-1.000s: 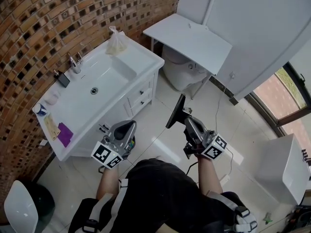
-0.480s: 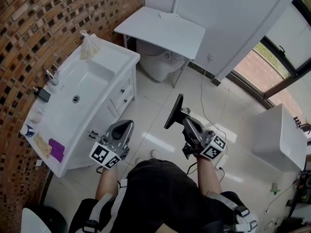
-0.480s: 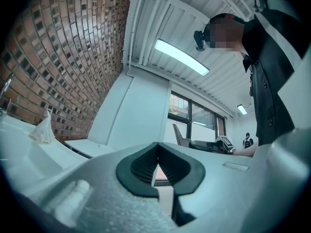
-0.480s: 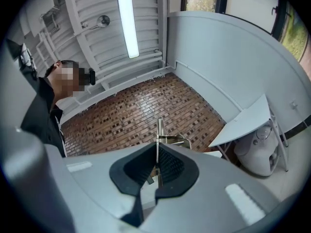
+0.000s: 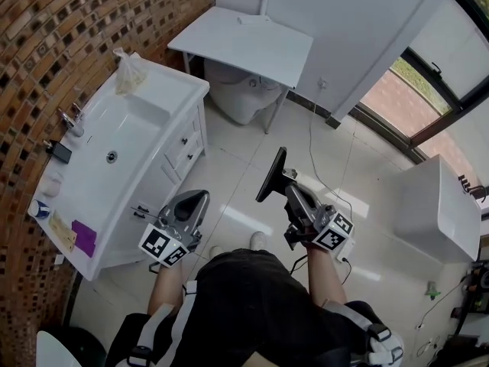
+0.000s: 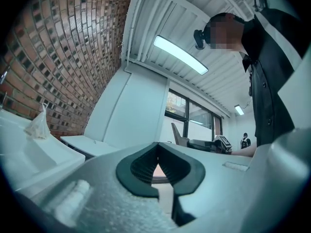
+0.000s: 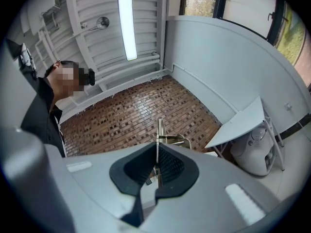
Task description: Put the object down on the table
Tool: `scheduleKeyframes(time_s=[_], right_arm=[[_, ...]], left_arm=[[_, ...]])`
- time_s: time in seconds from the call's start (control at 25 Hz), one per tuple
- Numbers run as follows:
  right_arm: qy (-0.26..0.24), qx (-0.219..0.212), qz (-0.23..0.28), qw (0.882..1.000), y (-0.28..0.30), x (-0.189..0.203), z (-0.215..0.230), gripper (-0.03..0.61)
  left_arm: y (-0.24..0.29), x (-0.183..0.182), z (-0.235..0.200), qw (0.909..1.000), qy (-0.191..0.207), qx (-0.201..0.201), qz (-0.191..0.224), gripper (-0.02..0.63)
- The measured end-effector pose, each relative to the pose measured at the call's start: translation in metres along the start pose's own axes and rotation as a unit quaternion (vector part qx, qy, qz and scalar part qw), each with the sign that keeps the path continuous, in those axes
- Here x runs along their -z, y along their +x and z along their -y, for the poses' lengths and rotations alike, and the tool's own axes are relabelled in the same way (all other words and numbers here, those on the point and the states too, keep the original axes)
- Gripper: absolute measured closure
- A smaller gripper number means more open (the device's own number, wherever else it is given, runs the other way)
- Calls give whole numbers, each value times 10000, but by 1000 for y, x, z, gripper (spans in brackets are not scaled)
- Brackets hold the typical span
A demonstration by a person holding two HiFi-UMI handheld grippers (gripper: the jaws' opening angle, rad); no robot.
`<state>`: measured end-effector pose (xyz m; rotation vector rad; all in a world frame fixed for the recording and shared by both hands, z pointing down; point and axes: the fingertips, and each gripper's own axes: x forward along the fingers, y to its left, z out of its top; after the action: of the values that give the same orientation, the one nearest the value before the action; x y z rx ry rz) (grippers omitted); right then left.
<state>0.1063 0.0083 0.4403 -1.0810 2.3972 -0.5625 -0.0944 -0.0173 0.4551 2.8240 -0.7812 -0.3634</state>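
my left claw (image 6: 158, 157) is clenched on nothing, low in front of me; my right claw (image 7: 156, 154) grasps the thin dark panel (image 5: 272, 176) by its lower end, upright above the floor; the white table (image 5: 252, 48) is well apart, ahead; i judge i must step close, lower the panel flat onto the top, then release.

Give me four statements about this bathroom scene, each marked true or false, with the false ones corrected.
1. The right gripper is shut on a flat dark object. True.
2. The left gripper is open. False: its jaws are together, with nothing between them.
3. The flat dark object lies on the white table. False: it is held over the floor, apart from the table.
4. A purple item lies on the sink counter. True.
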Motion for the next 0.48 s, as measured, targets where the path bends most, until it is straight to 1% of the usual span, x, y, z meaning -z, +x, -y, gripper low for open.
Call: scheduleKeyframes(time_s=[0.24,0.48], right_arm=[[105,-383,-72,9992,10,-9,14,574],[186,-515,-18,9985,10,-28,41,574]], left_arm=[[13,-8,1,9994,201,-292,61,614],[33,-11,8,9985,338,-428,61,614]])
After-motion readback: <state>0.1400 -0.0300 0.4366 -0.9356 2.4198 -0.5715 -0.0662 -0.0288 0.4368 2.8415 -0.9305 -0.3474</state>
